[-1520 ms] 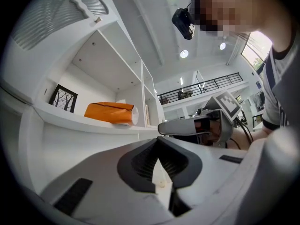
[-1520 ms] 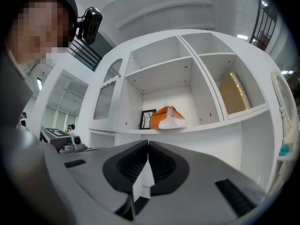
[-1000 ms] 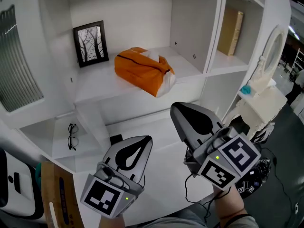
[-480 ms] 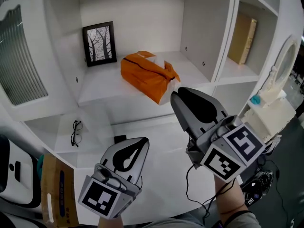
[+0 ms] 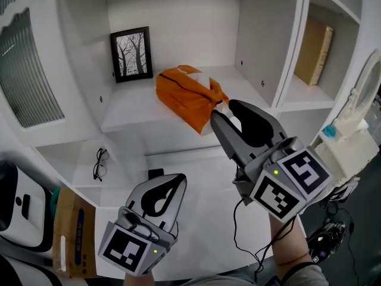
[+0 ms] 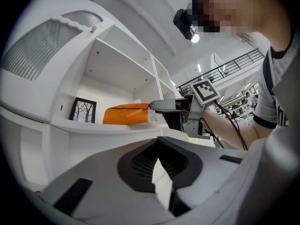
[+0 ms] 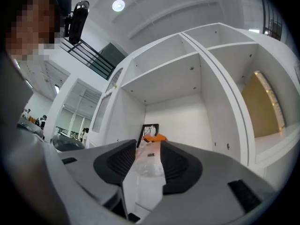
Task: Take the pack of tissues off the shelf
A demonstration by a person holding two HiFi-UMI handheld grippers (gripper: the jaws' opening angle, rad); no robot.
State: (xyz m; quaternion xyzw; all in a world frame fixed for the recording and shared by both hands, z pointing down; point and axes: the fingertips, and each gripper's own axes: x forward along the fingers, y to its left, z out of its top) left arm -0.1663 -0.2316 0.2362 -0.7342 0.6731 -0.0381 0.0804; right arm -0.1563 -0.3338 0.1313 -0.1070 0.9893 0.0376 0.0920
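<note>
Left hand-held gripper [image 5: 177, 179] hangs low, well short of the tissues [image 5: 184, 97], clenched on nothing. Glasses [image 5: 100, 163] lie below-left of the tissues. Right hand-held gripper [image 5: 226, 111] is up at their near end, tilted slightly upward. Its jaws have just been opening, and the clear wrapper end sits between them unpinched. The tissues rest on the shelf [image 5: 128, 109], with a frame [image 5: 131, 53] behind-left.

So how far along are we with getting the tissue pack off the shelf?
Done: the right hand-held gripper is lined up at the tissue pack. In hand: its jaws have just been opening, the pack's near end between them but not pinched. Still to do: close, then lift it off the shelf. The left hand-held gripper hangs shut.
</note>
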